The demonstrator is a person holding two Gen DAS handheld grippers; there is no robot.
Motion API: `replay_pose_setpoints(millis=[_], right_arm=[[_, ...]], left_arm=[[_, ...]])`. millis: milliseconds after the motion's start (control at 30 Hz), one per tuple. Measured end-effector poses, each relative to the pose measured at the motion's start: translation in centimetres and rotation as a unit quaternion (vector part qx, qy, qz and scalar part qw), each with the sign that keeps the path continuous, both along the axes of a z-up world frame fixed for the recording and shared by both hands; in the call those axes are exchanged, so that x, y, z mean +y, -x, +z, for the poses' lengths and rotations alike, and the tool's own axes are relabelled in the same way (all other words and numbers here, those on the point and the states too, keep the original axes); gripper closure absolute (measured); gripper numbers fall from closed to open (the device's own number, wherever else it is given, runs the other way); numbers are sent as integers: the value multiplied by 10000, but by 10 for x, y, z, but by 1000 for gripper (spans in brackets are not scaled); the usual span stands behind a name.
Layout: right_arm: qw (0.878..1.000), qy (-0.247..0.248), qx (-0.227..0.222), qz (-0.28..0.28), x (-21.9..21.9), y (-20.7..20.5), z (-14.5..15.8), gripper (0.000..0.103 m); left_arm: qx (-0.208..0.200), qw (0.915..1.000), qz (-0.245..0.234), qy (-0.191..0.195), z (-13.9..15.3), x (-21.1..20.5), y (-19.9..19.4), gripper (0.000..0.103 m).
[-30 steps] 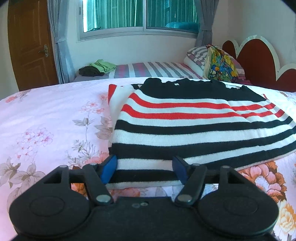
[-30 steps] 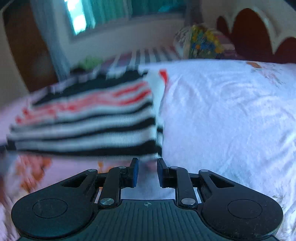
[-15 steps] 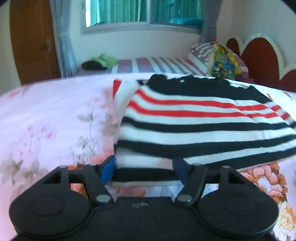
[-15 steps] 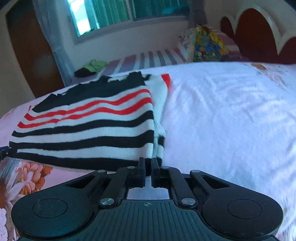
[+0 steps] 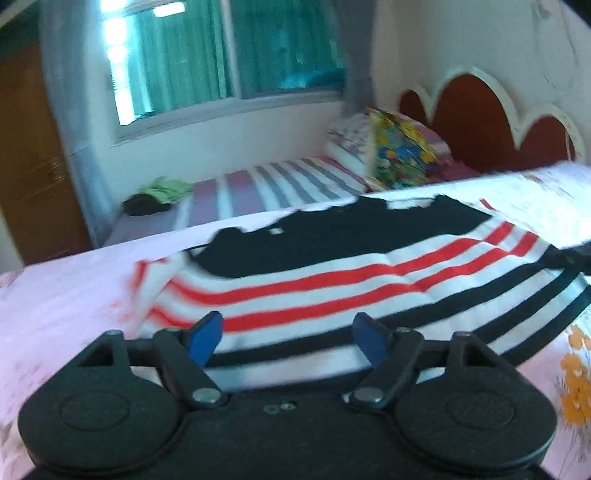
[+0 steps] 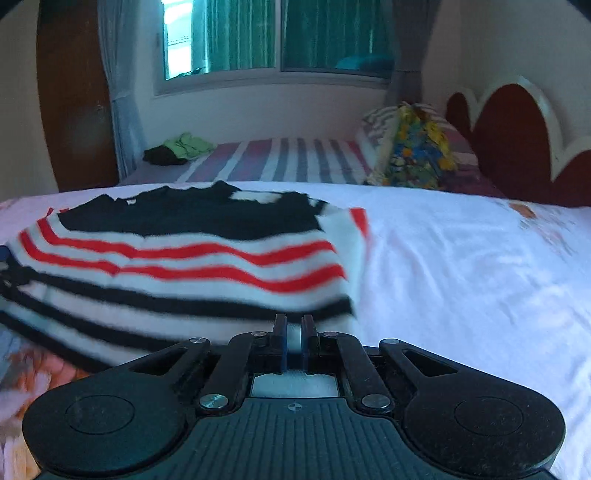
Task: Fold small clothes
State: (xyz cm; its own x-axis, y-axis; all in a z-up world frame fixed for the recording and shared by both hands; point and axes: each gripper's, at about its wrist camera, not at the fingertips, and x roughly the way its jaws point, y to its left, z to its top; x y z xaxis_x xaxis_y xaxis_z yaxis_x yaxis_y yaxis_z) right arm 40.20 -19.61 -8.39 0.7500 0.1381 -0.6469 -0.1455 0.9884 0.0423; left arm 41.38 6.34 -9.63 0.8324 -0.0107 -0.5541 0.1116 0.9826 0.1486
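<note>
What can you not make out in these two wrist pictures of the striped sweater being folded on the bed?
- Left wrist view: the striped sweater's near hem, hidden behind the left gripper; motion blur smears its left edge.
- Right wrist view: how much cloth the right gripper pinches, hidden by its shut fingers.
- Both views: the sleeves, tucked under.
- Right wrist view: the dark and green clothes on the far bed, too small to identify.

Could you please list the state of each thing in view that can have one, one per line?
Striped sweater: partly folded on the bed, near hem lifted off the bedspread.
Right claw: shut on the sweater's hem corner.
Left claw: open, fingers either side of the hem.
Window curtains: drawn.
Door: closed.
Green and dark clothes: in a heap on the far bed.
</note>
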Motion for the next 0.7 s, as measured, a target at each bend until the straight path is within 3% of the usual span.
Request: replay_pose_setpoints(millis=[67, 167, 300, 333, 433, 500, 600, 700], right_arm=[[10000, -15, 30, 4, 3, -11, 0, 98], [10000, -64, -47, -40, -1, -21, 1, 98], [9997, 120, 190, -24, -1, -33, -13, 98], [9994, 242, 199, -144, -6, -34, -16, 99], [9989, 141, 243, -374, -20, -32, -14, 99], [9984, 465, 86, -296, -3, -29, -8, 99], [9997, 163, -103, 148, 20, -21, -1, 99], [9985, 380, 330, 207, 32, -29, -18, 99]], left_arm=[[-86, 9999, 95, -94, 5, -2, -7, 31], [-279, 9995, -19, 119, 9, 3, -7, 28], [252, 9997, 19, -3, -19, 11, -26, 27], [393, 9991, 154, 64, -25, 22, -29, 17], [423, 9967, 473, 501, -28, 58, -24, 15], [424, 9974, 474, 349, -26, 54, -24, 16], [454, 9970, 562, 276, -25, 44, -27, 16], [469, 9969, 585, 233, -24, 43, -29, 15]])
